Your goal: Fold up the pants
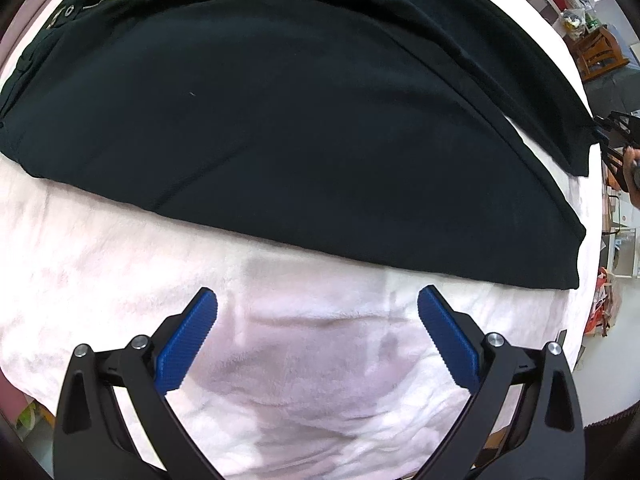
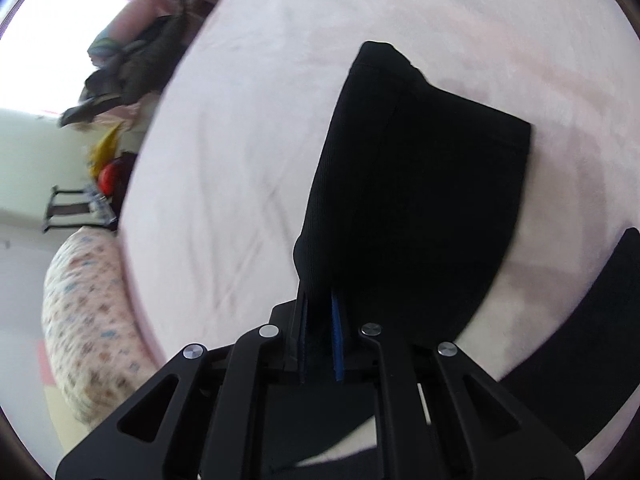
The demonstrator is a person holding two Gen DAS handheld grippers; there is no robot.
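Black pants (image 1: 288, 128) are spread across a bed with a pale pink blanket (image 1: 120, 280) — waistband and zipper off at the far left. Left claw (image 1: 316, 312) hangs spread wide over bare blanket just beside the near edge of the pants, gripping nothing. Right claw (image 2: 318, 308) is clamped tight on a bunched-up bit of pant leg — the fabric rises off the bed there.

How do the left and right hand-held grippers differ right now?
The left hand-held gripper is open and empty over the pink blanket; the right hand-held gripper is shut on the black pants. The left stands short of the pants; the right lifts a fold of them. Both have blue pads.
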